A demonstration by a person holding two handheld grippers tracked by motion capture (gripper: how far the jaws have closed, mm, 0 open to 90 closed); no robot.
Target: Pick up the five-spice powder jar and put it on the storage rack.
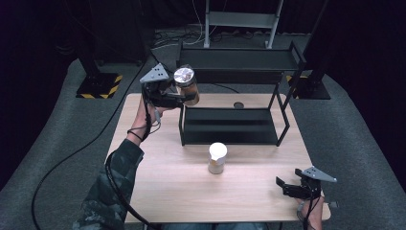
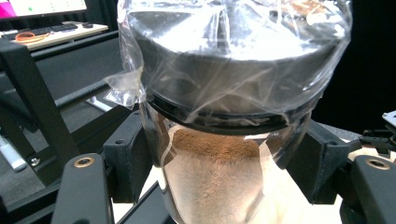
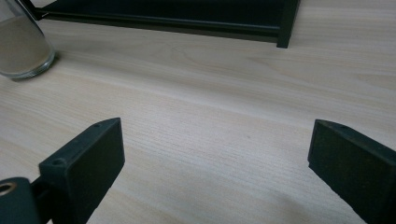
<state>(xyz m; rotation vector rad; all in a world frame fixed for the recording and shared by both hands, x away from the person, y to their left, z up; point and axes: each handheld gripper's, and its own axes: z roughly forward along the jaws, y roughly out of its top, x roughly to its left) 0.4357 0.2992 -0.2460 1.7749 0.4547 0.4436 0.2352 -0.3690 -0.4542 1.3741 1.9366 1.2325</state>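
Observation:
A glass jar (image 1: 186, 84) of brown powder with a silver lid hangs in the air at the upper left corner of the black shelf rack (image 1: 230, 125). My left gripper (image 1: 184, 96) is shut on it. In the left gripper view the jar (image 2: 224, 140) stands between both pads, with clear plastic film wrapped over its lid. A second jar (image 1: 217, 158), white-lidded and holding pale powder, stands on the table in front of the rack. My right gripper (image 1: 282, 186) rests open near the table's front right corner with nothing between its jaws (image 3: 215, 158); the second jar (image 3: 21, 46) shows at that view's upper left.
The two-tier black rack occupies the back half of the wooden table (image 1: 167, 177). A small dark round object (image 1: 238, 104) lies on the table behind the rack. Black stands with yellow-striped bases (image 1: 99, 85) sit on the floor beyond the table.

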